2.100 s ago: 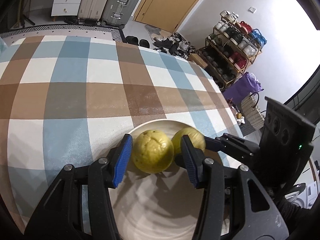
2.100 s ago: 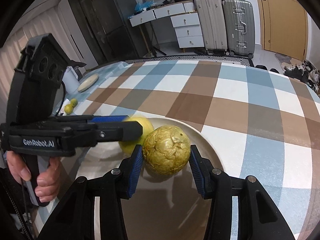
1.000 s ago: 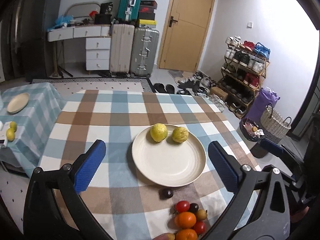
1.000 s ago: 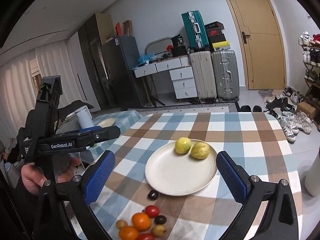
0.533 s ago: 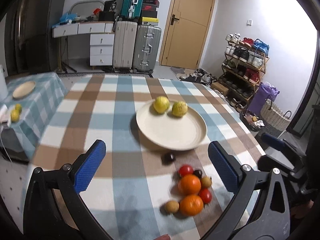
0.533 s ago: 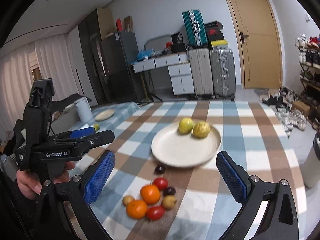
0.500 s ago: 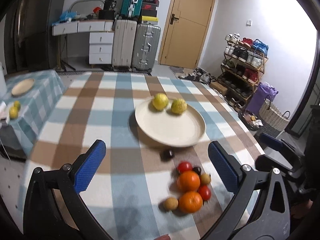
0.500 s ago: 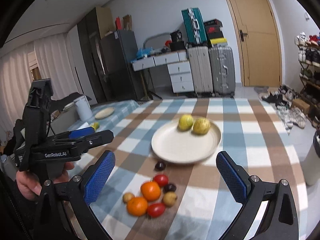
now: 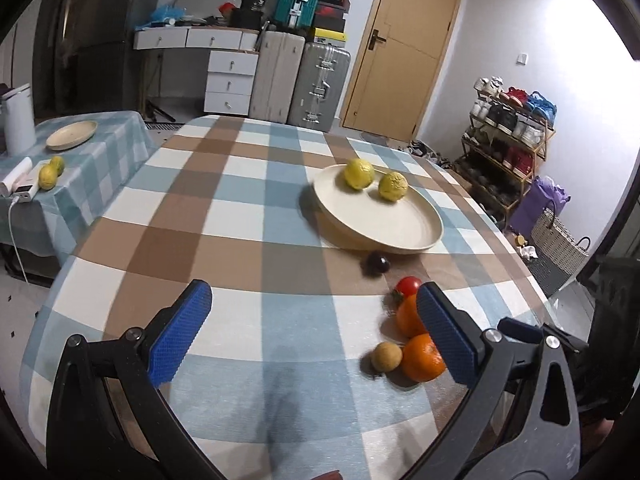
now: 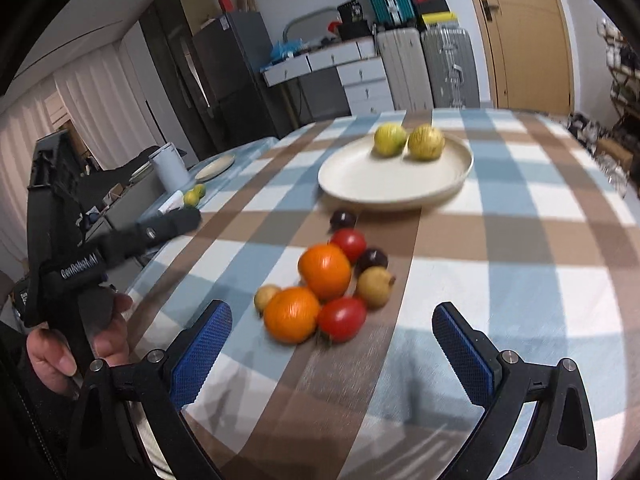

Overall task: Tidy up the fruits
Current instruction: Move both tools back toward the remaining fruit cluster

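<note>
A cream plate (image 9: 404, 236) (image 10: 360, 184) on the checked tablecloth carries two yellow-green fruits (image 9: 359, 169) (image 10: 426, 142) at its far side. Nearer lies a cluster of loose fruit: two oranges (image 10: 324, 270) (image 9: 422, 356), red tomatoes (image 10: 342, 318) (image 9: 408, 283), dark plums (image 10: 344, 219) (image 9: 378, 263) and small tan fruits (image 10: 374, 286) (image 9: 386, 356). My left gripper (image 9: 312, 332) hovers open over the table, left of the cluster. My right gripper (image 10: 334, 354) is open just short of the cluster. Neither holds anything.
A side table (image 9: 100, 160) at the left bears a small plate (image 9: 71, 135), two limes (image 9: 48, 176) and a white canister (image 9: 18, 118). A hand (image 10: 76, 344) grips the left tool. Suitcases (image 9: 316, 80), drawers, a door and a shoe rack (image 9: 508, 132) stand behind.
Both grippers let go of the yellow-green fruits on the plate, opened wide and drew back. Since half a second ago they have dropped lower and closer to the loose fruit cluster.
</note>
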The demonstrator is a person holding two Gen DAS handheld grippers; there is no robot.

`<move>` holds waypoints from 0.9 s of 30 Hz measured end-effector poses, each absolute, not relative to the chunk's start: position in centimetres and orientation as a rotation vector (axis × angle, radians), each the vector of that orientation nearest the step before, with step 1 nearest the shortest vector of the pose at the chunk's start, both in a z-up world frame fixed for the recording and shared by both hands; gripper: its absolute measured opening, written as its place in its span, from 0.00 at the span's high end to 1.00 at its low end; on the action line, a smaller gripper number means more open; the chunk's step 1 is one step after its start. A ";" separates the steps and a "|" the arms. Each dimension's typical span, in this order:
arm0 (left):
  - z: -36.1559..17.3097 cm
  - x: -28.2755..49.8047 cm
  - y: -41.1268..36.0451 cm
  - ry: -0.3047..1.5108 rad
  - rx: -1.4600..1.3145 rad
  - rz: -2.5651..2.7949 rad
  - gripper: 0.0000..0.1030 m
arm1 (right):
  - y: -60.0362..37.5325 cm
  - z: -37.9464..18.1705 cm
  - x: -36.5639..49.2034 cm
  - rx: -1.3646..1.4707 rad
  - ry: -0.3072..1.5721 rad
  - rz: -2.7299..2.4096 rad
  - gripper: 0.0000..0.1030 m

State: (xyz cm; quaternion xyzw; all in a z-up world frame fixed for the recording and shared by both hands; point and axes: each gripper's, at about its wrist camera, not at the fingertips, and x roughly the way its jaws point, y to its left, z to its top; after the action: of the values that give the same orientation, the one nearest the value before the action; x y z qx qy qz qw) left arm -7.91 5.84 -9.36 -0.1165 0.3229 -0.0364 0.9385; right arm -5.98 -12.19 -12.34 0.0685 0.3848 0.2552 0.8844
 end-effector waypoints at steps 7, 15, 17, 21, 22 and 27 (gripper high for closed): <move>-9.9 -6.8 6.4 0.699 -0.254 -0.082 0.01 | -13.7 -13.4 -4.7 0.326 0.868 0.545 0.04; -10.3 -6.6 6.0 0.695 -0.235 -0.082 0.01 | -13.2 -14.6 -3.2 0.394 0.948 0.578 0.31; -10.3 -6.5 6.0 0.693 -0.235 -0.082 0.01 | -13.0 -14.8 -3.1 0.399 0.961 0.578 0.39; -10.4 -6.5 6.1 0.691 -0.237 -0.084 0.01 | -12.9 -15.1 -2.8 0.428 0.979 0.586 0.48; -10.4 -6.5 6.2 0.692 -0.236 -0.085 0.01 | -13.0 -15.1 -2.7 0.433 0.980 0.585 0.49; -10.5 -6.4 6.4 0.694 -0.243 -0.088 0.01 | -13.2 -15.3 -2.7 0.459 0.988 0.580 0.52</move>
State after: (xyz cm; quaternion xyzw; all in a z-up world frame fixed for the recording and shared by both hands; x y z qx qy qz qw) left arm -6.45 6.35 -10.47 -0.1189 0.3390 -0.0430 0.9323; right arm -2.72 -13.23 -15.26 0.2150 0.4631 0.2722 0.8156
